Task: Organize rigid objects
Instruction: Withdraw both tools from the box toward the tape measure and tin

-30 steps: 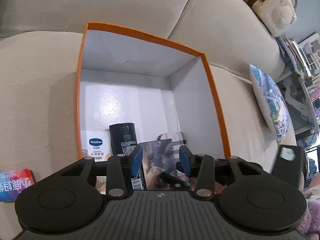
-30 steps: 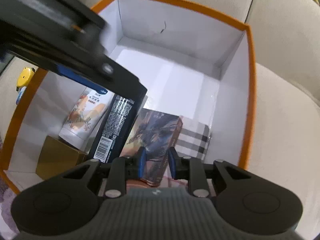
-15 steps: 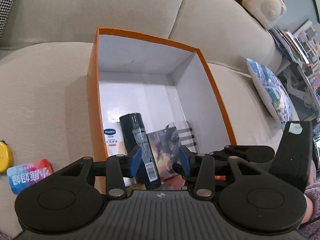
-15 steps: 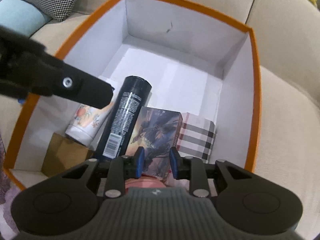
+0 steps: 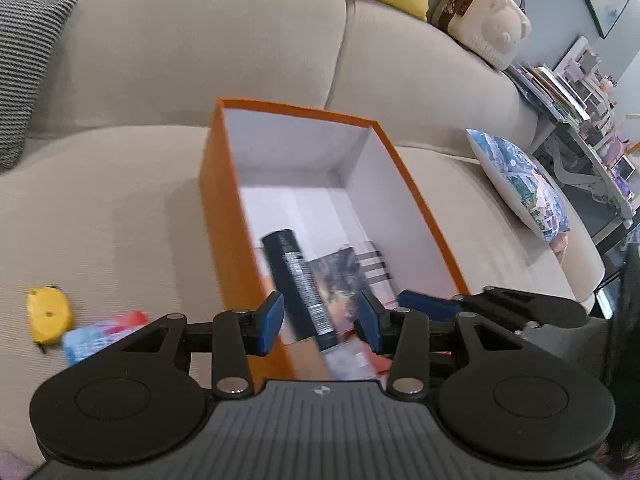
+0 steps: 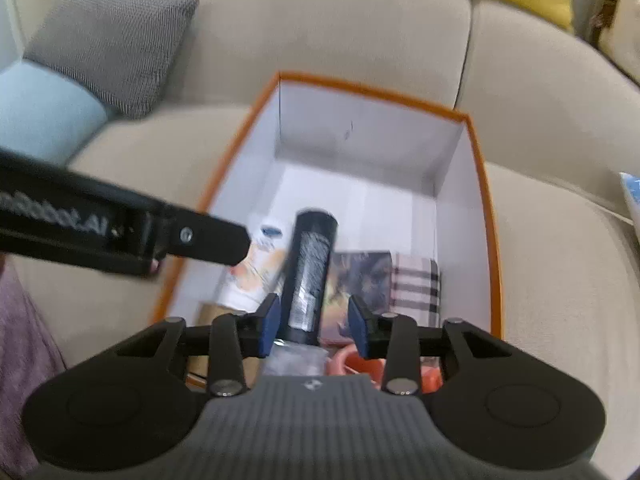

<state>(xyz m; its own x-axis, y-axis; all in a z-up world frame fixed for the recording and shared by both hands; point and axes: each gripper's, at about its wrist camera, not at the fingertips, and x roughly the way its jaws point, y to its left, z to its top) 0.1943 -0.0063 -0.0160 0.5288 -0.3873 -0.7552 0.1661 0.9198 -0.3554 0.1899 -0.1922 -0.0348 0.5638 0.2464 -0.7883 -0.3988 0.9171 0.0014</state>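
Observation:
An orange box (image 5: 224,220) with a white inside (image 6: 360,120) sits on a beige sofa. In it lie a black spray can (image 5: 298,280) (image 6: 312,264), a picture-printed pack (image 6: 364,280), a plaid box (image 6: 416,284) and a white tube (image 6: 256,268). My left gripper (image 5: 320,322) hovers open above the box's near left corner, with nothing in its jaws. My right gripper (image 6: 313,325) hangs over the near end of the box. Its jaws are opening and nothing is between them. On the seat left of the box lie a yellow tape measure (image 5: 49,314) and a colourful card pack (image 5: 104,334).
A grey checked cushion (image 5: 24,68) leans at the sofa's left end, and a blue printed cushion (image 5: 528,192) lies to the right. A bear-shaped bag (image 5: 492,28) rests on the sofa back. A purple throw (image 6: 20,360) lies at the near left.
Both grippers have drawn back and up from the box, so more sofa shows around it. The right jaws have spread wider. The left jaws stand as before.

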